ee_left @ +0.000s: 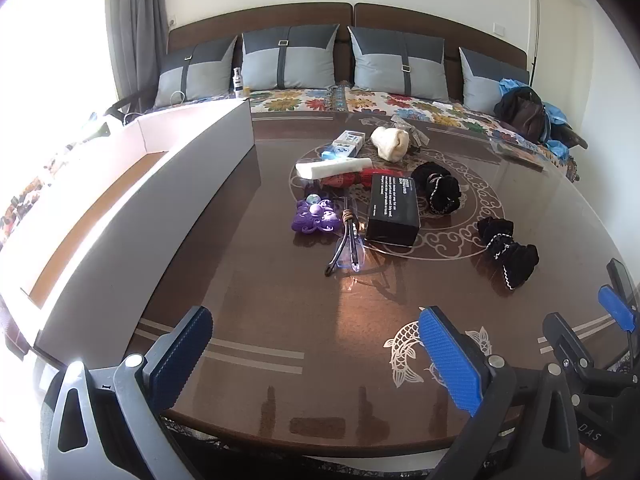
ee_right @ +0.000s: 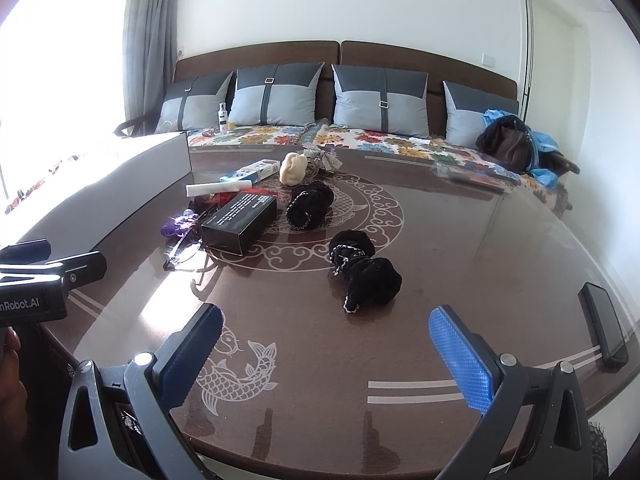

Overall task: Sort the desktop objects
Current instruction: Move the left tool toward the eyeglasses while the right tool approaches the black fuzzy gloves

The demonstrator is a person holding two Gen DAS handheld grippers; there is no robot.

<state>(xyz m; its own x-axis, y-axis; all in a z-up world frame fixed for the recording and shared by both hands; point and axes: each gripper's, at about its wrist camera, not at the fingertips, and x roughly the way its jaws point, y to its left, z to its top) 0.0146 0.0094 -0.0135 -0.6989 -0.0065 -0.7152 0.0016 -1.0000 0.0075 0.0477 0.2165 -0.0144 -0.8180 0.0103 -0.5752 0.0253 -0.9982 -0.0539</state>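
A: Where do the two tools stand?

B: Both hang over the near rim of the brown table (ee_left: pixel 280 320). The left tool (ee_left: pixel 316 356) has its blue pads spread wide apart with nothing between them, only the table's glossy top and a pale fish inlay showing through the gap. The right tool (ee_right: pixel 326 356) is the same in its own view: pads far apart, bare table between. The right tool also shows at the lower right edge of the left wrist view.

A: And the things to sort?

B: They lie clustered in the middle of the left wrist frame, well apart from both tools. A black box (ee_left: pixel 394 212) with white print sits at the centre. Just left of it lie a pair of glasses (ee_left: pixel 346 248) and a purple octopus toy (ee_left: pixel 316 218). Above those, a white roll (ee_left: pixel 332 168) lies across a red item (ee_left: pixel 352 178). Further up are a blue-and-white carton (ee_left: pixel 346 144) and a cream bundle (ee_left: pixel 390 142).

A: The black cloth pieces?

B: One black scrunchie (ee_left: pixel 438 190) is just right of the box; a second black scrunchie (ee_right: pixel 364 270) lies nearer, at the centre of the right wrist frame.

A: Anything else?

B: A white open box (ee_left: pixel 168 184) fills the left side of the left view, and a dark phone (ee_right: pixel 604 328) rests at the right rim in the right view.
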